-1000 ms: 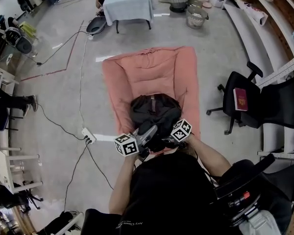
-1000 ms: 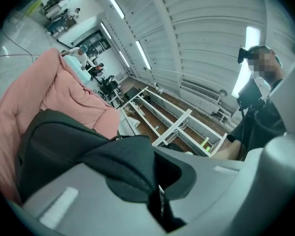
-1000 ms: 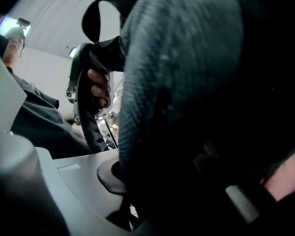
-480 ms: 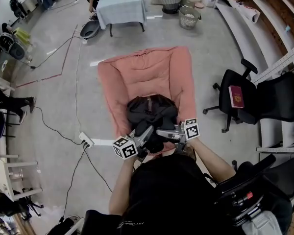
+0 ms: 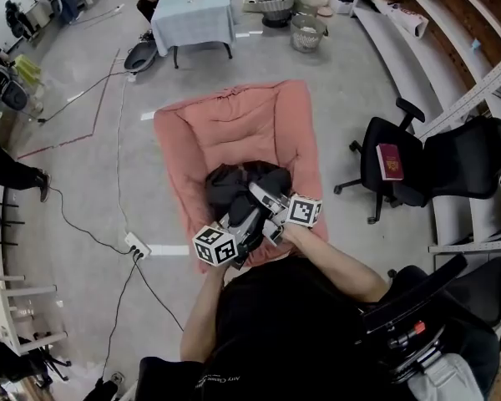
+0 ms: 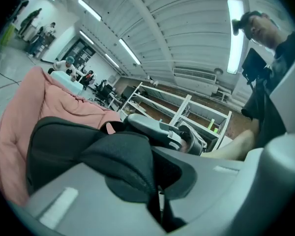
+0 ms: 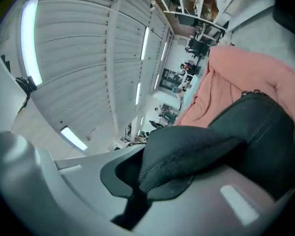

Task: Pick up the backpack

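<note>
1. A power strip (image 5: 134, 244) lies on the floor, well left of the cushion (image 5: 234, 124), with cables trailing from it.
2. The left claw (image 5: 249, 218) reaches in over the cushion's near edge. Its marker cube sits nearest the person. Its jaws are narrow and clamped on a black padded strap (image 6: 123, 161) (the left gripper view shows the fabric bunched between them).
3. The backpack (image 5: 234, 182) is black and slumped. It sits on the pink cushion at the near edge, about midway along it, and both claws meet over its near side.
4. The right claw (image 5: 257, 192) crosses in from the right, just beside the left one, and points toward the backpack's top. Its jaws are opening, yet a black mesh strap (image 7: 187, 154) sits pinched between them (whether it is the same strap as the left one, I cannot tell).
5. A black office chair (image 5: 451, 161) stands on the floor well right of the cushion, with a red book (image 5: 390, 161) lying on its seat.
</note>
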{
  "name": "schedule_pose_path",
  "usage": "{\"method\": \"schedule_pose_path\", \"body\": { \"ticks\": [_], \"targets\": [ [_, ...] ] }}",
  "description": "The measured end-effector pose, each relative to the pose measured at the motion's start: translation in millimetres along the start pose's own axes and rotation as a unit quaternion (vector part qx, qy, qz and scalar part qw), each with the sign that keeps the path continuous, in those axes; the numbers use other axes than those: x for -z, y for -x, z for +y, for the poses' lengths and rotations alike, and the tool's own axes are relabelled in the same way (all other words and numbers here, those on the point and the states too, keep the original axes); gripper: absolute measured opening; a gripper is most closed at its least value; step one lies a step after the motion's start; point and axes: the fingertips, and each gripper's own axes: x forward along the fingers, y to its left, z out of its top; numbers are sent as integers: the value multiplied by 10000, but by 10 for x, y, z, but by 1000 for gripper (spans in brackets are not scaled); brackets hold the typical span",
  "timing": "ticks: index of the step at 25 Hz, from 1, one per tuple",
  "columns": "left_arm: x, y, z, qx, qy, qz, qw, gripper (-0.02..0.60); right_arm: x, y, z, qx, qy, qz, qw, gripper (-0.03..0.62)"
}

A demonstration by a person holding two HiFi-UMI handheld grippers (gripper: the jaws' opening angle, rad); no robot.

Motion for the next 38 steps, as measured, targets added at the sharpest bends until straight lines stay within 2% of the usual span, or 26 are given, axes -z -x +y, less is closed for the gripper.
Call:
{"method": "schedule_pose_path", "body": {
  "ticks": [2,4,6,8,11,14,17,19,21,24,29,38],
  "targets": [
    [-94,39,66,-124,161,-242,9995,9,-21,-34,-31,61,-89,15,9999,32],
    [-265,148,119,-164,599,-754,9952,9,-56,37,28,7,-97,128,9999,29],
    [-390,237,126,-158,928,-1168,9887,11,-96,163,94,-58,147,271,9995,28],
    [-405,256,125,-206,962,-1311,9865,11,-52,247,117,-137,384,479,9980,31],
    [-291,214,206,-624,585,-1147,9897,11,118,292,96,99,912,657,9936,29],
    [-126,190,303,-1375,-119,-655,9883,12,240,353,12,782,1332,484,9868,28],
    [7,218,435,-2081,-957,-129,9733,14,342,365,-150,1697,2101,685,9604,28],
    [50,239,513,-2384,-1294,42,9625,14,362,376,-244,2036,2451,824,9443,28],
    [76,251,544,-2492,-1370,82,9587,16,397,407,-305,2160,2603,934,9364,29],
    [97,265,561,-2490,-1331,63,9593,17,504,429,-316,2146,2717,1187,9306,28],
    [88,257,595,-2480,-1334,69,9595,17,637,444,-368,2067,2607,1507,9309,28],
    [119,214,614,-2434,-1356,137,9603,17,604,481,-411,1975,2573,1482,9343,26]
  ]
}}
